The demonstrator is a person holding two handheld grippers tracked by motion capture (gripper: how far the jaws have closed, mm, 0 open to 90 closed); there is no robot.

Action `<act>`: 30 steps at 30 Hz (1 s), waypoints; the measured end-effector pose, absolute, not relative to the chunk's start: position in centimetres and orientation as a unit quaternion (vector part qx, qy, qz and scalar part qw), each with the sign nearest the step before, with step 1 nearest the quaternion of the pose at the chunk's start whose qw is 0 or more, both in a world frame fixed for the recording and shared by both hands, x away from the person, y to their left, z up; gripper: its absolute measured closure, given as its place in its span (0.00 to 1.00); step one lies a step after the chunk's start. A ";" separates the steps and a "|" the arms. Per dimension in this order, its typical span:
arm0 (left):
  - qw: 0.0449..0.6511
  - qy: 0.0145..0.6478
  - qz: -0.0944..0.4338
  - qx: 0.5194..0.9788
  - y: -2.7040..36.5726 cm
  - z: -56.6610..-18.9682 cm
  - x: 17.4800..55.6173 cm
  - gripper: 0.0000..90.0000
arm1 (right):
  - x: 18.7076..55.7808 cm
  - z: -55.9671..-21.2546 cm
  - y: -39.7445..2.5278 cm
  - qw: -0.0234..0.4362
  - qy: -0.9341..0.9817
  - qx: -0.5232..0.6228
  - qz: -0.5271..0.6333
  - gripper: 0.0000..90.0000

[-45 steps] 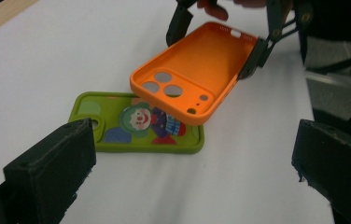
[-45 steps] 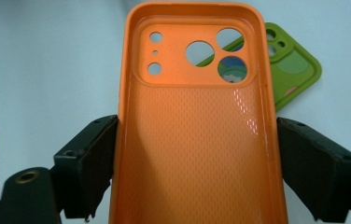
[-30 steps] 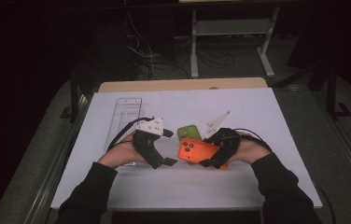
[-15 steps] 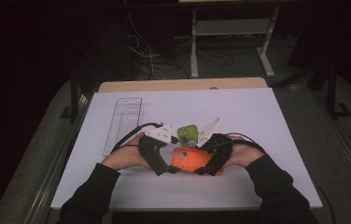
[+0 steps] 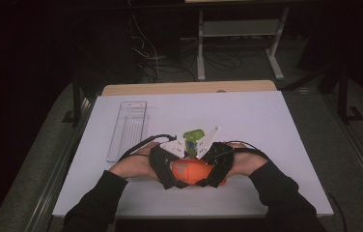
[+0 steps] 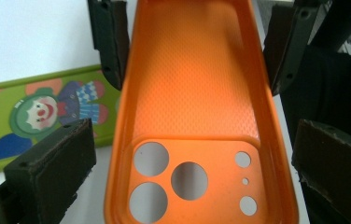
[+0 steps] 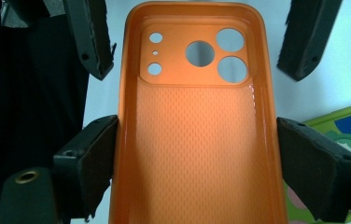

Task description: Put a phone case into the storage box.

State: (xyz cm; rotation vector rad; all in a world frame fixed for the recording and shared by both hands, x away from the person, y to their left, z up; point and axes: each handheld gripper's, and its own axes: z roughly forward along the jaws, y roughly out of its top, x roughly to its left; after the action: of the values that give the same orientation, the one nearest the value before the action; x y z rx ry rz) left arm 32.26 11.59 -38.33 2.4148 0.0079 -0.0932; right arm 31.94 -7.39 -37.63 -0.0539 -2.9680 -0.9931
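1. While the person leaned over the white table (image 5: 266,125), the high view showed both forearms coming in from the bottom of the frame and meeting at lower centre, the left gripper (image 5: 166,166) and right gripper (image 5: 214,164) facing each other with the orange phone case (image 5: 191,170) between them. A green phone case (image 5: 193,137) lay just above them in the frame, partly hidden by the grey plates, and a clear tray (image 5: 129,129) sat well apart at the upper left of the table.

2. Seen from the left gripper view, the orange phone case (image 6: 192,116) ran up the middle of the frame, hollow side up, its camera holes at the bottom. The left gripper (image 6: 197,168) had its jaws spread on either side of the case; whether they touched the rims I could not tell. The green phone case (image 6: 43,112), printed with a clown, lay on the table at centre left. The other gripper's jaws flanked the case at the top.

3. From the right gripper view, the orange phone case (image 7: 197,140) filled the centre, camera holes toward the top. The right gripper (image 7: 197,163) pinched it, one jaw pressed to each long side. A corner of the green phone case (image 7: 337,126) showed at lower right.
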 end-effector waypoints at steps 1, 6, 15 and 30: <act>0.351 0.004 -0.037 0.936 11.5 -38.4 32.2 0.00 | 31.9 -37.6 -7.4 0.006 -0.948 -0.017 -0.317 0.17; 0.345 -0.001 -0.036 0.938 11.3 -38.6 32.1 0.05 | 32.0 -37.5 -7.5 0.003 -0.947 -0.018 -0.321 0.17; 0.341 0.003 -0.042 0.939 11.1 -38.8 32.0 0.07 | 31.9 -37.2 -7.4 -0.001 -0.947 -0.012 -0.320 0.17; 0.336 -0.001 -0.043 0.941 11.1 -39.1 32.2 0.17 | 31.9 -37.3 -7.4 0.004 -0.948 -0.013 -0.318 0.17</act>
State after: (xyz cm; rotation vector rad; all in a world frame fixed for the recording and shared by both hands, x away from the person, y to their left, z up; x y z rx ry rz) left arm 32.18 11.07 -39.05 2.4545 -0.0030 -0.1134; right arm 31.89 -7.44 -37.32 -0.0406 -2.9703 -0.9981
